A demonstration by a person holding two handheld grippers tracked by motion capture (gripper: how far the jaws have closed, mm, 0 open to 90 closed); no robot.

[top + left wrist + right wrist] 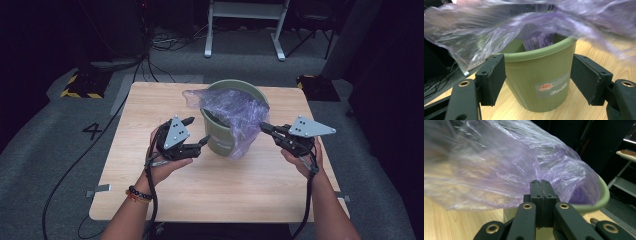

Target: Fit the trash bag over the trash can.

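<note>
A green plastic bin (218, 136) stands upright at the middle of the wooden table (150, 110). A thin purple bag (235, 112) lies over its mouth and hangs down its front right side. My left gripper (199, 130) is just left of the bin, open, its pads (496, 75) apart on either side of the bin wall (539, 72) without touching it. The bag (486, 32) billows above them. My right gripper (263, 126) is at the bin's right side, shut on a fold of the bag (511, 162) at its tips (541, 182). The bin's rim (604, 195) curves behind.
The bin sits toward the table's far half; bare wood lies in front of it. Beyond the table, a white metal stand (245, 25) and cables lie on the grey floor. A yellow-and-black striped base (80, 87) sits at the far left.
</note>
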